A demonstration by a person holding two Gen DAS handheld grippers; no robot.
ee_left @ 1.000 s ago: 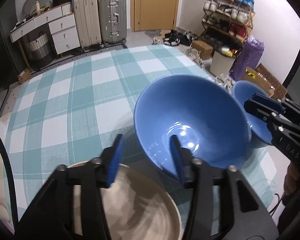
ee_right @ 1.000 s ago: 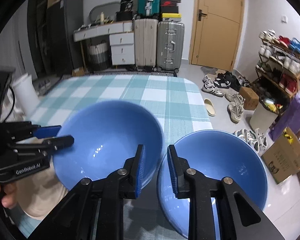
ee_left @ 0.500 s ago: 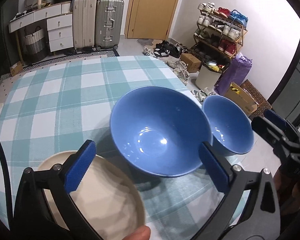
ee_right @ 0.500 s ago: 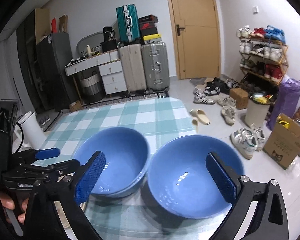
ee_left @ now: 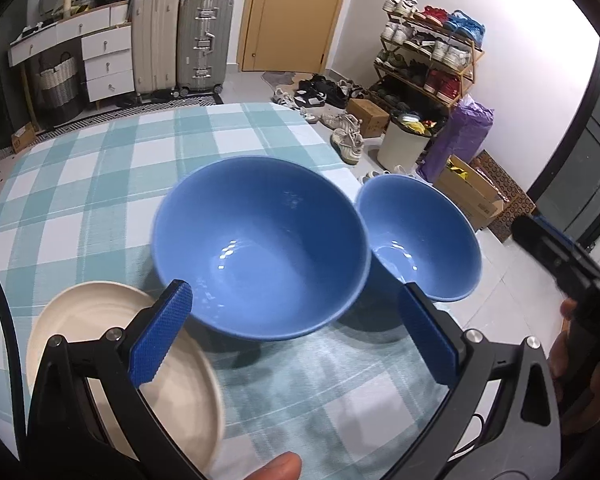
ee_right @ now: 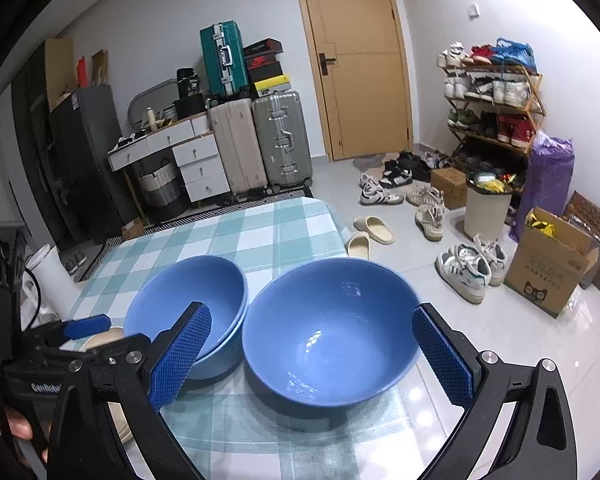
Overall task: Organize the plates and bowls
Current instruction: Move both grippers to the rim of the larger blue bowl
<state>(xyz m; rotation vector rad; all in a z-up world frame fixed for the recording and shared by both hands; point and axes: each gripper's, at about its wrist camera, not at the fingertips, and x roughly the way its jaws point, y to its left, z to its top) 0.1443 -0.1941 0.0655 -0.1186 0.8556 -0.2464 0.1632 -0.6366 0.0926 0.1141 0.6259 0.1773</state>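
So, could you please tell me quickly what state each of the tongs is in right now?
Left tongs: open, holding nothing.
Right tongs: open, holding nothing.

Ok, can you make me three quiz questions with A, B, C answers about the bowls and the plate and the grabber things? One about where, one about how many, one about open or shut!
1. Where is the cream plate?
A. Inside a bowl
B. On the checked tablecloth beside the left blue bowl
C. On the floor

2. How many blue bowls are on the table?
A. One
B. Two
C. Four

3. How is the right gripper?
A. Open, holding nothing
B. Shut on a bowl
C. Shut on the plate

Answers:
1. B, the plate lies flat on the cloth next to the left blue bowl.
2. B, the left blue bowl and the right blue bowl sit side by side.
3. A, its blue pads stand wide apart, clear of the bowl's rim; the left gripper is open too.
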